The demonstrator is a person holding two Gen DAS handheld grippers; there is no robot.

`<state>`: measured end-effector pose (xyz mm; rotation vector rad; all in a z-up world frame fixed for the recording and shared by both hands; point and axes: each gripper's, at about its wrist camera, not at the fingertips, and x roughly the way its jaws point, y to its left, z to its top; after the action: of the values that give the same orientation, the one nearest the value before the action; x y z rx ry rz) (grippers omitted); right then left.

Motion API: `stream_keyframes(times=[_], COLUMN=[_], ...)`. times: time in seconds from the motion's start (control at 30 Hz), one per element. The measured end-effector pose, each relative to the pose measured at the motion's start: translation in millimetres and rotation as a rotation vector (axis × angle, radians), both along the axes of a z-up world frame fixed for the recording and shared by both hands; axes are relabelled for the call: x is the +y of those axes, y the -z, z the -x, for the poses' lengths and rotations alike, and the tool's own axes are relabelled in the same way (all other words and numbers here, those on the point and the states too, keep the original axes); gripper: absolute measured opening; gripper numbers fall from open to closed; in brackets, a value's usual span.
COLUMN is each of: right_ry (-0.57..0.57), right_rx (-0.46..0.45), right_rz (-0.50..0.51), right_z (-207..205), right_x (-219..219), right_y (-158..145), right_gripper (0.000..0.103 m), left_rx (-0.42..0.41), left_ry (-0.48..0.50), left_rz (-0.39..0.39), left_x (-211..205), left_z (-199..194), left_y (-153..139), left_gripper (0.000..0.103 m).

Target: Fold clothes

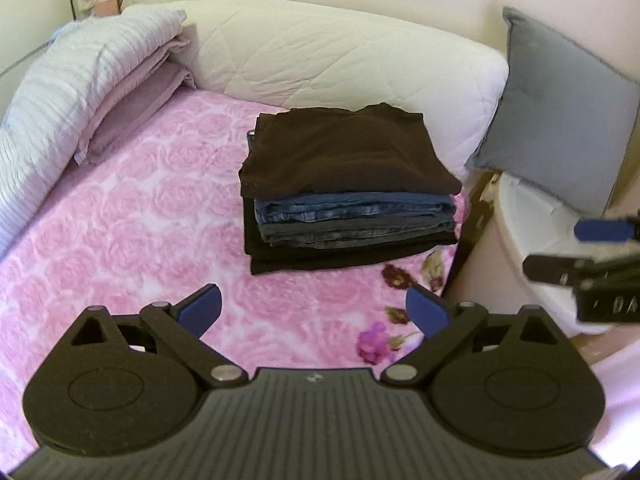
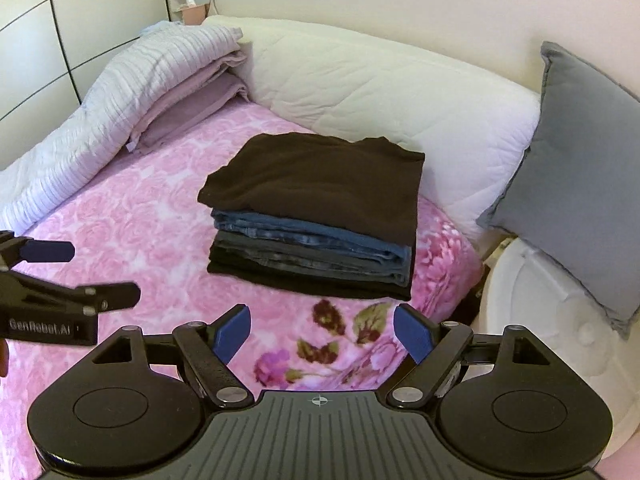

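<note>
- The left gripper [image 1: 313,312] hovers over the pink rose-patterned blanket [image 1: 132,216], blue-padded fingers [image 1: 202,306] spread wide, nothing between them
- The right gripper [image 2: 322,334] is likewise wide apart and empty, near the stack's front edge but clear of it
- A stack of folded clothes [image 2: 316,216] sits on the blanket: a dark brown garment [image 2: 320,176] on top, folded jeans [image 2: 312,240] beneath, black cloth at the bottom
- Behind the stack lies a white quilted pillow [image 2: 380,92]; a grey cushion [image 2: 580,168] leans at right; a folded pale quilt [image 2: 120,108] lies at left
</note>
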<state>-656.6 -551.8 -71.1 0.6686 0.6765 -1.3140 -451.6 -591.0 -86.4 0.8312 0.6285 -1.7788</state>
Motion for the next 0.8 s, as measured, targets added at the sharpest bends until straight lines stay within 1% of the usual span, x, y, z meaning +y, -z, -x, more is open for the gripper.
stream_keyframes(times=[0.1, 0.27, 0.47, 0.53, 0.67, 0.8], right_ry=[0.011, 0.038, 0.079, 0.085, 0.080, 0.087], right_rx=[0.000, 0.000, -0.013, -0.016, 0.004, 0.014], right_rz=[0.000, 0.014, 0.019, 0.019, 0.019, -0.001], right_z=[0.6, 5.9, 11.6, 11.7, 7.8, 4.2], right_x=[6.6, 17.4, 26.1, 26.9, 27.1, 26.1], right_y=[-0.9, -3.6, -8.3, -9.6, -12.4, -12.3], right_gripper=[0.082, 0.082, 0.082, 0.082, 0.082, 0.082], left_rx=[-0.040, -0.029, -0.061, -0.039, 0.021, 0.031], left_ry=[-0.005, 0.003, -0.001, -0.019, -0.060, -0.057], left_rz=[-0.004, -0.004, 0.016, 0.017, -0.009, -0.024], left_x=[2.6, 5.6, 10.4, 9.3, 3.9, 4.6], left_z=[4.2, 9.2, 16.3, 12.4, 3.7, 0.7], left_y=[-0.2, -0.2, -3.4, -5.4, -6.6, -3.9], left_gripper=[0.097, 0.097, 0.097, 0.097, 0.097, 0.097])
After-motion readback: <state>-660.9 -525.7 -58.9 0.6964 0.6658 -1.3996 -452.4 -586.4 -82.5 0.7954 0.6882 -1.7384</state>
